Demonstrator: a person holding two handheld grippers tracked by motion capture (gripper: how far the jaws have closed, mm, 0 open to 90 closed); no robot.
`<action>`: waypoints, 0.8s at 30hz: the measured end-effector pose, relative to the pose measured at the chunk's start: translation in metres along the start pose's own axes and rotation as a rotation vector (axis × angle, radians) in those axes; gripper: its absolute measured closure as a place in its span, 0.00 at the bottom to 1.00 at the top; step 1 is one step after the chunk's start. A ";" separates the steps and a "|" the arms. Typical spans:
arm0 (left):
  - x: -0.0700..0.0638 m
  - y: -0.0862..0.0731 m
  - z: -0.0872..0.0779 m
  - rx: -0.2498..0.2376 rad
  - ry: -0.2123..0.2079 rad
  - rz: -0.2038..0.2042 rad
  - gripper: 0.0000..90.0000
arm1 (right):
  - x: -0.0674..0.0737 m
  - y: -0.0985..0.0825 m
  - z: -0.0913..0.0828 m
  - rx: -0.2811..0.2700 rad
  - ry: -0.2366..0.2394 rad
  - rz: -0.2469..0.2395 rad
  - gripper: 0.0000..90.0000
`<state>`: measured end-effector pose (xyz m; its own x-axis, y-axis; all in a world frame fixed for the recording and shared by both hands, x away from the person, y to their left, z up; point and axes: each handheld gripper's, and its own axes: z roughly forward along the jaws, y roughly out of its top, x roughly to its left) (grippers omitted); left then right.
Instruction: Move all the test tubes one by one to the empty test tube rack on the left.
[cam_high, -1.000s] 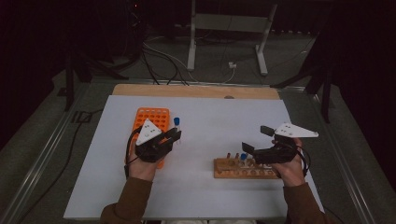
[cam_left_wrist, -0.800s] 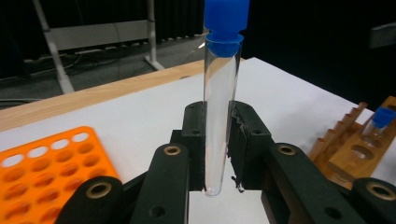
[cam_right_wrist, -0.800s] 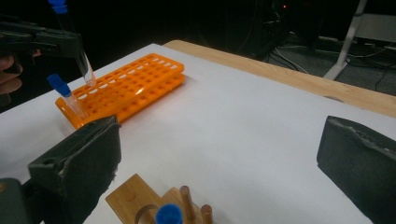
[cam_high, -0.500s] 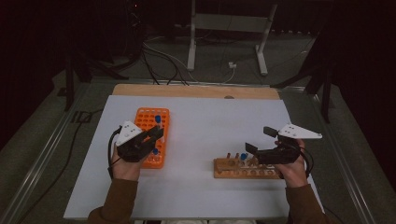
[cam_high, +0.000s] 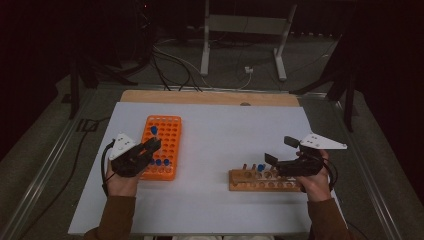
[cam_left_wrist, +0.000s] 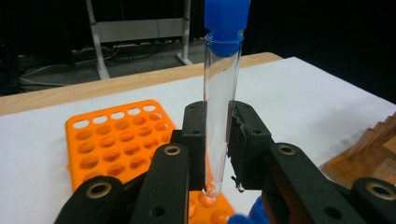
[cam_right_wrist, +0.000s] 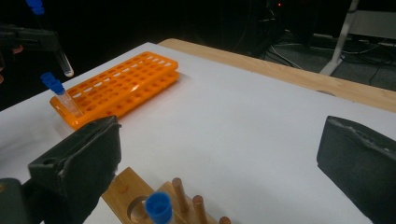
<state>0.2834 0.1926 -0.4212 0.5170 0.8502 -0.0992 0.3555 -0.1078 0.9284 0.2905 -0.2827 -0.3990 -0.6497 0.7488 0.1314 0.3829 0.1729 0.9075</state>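
My left gripper (cam_left_wrist: 218, 140) is shut on a clear test tube (cam_left_wrist: 219, 107) with a blue cap and holds it upright over the near end of the orange tube rack (cam_left_wrist: 112, 140). From above, this gripper (cam_high: 152, 145) sits at the orange rack's (cam_high: 167, 135) near left corner. My right gripper (cam_high: 280, 150) hovers open above the wooden rack (cam_high: 260, 180) with nothing between its jaws. In the right gripper view the held tube (cam_right_wrist: 60, 58) hangs above another blue-capped tube (cam_right_wrist: 60, 95) standing in the orange rack (cam_right_wrist: 126, 84).
A blue-capped tube (cam_right_wrist: 159, 207) stands in the wooden rack (cam_right_wrist: 126, 191) among wooden pegs. A white mat (cam_high: 225, 135) covers the table, with a wooden strip (cam_high: 210, 97) along its far edge. Cables and a metal stand (cam_high: 240, 30) lie on the floor beyond.
My left hand has carried the tube to the left, from the orange rack's right side to its near left corner. The right hand has stayed over the wooden rack.
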 end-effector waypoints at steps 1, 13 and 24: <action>0.001 -0.001 -0.001 0.003 0.003 0.001 0.87 | 0.000 0.000 0.000 0.000 0.001 0.001 0.00; 0.011 -0.015 -0.008 0.021 0.035 -0.017 0.87 | 0.000 0.001 0.000 -0.002 0.004 0.001 0.00; 0.018 -0.027 -0.012 0.038 0.063 -0.028 0.87 | -0.001 0.002 -0.003 -0.007 0.003 0.000 0.00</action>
<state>0.2733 0.2167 -0.4433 0.4568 0.8838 -0.1006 0.3989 -0.1024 0.9112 0.2900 -0.2847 -0.3967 -0.6513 0.7471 0.1328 0.3784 0.1681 0.9102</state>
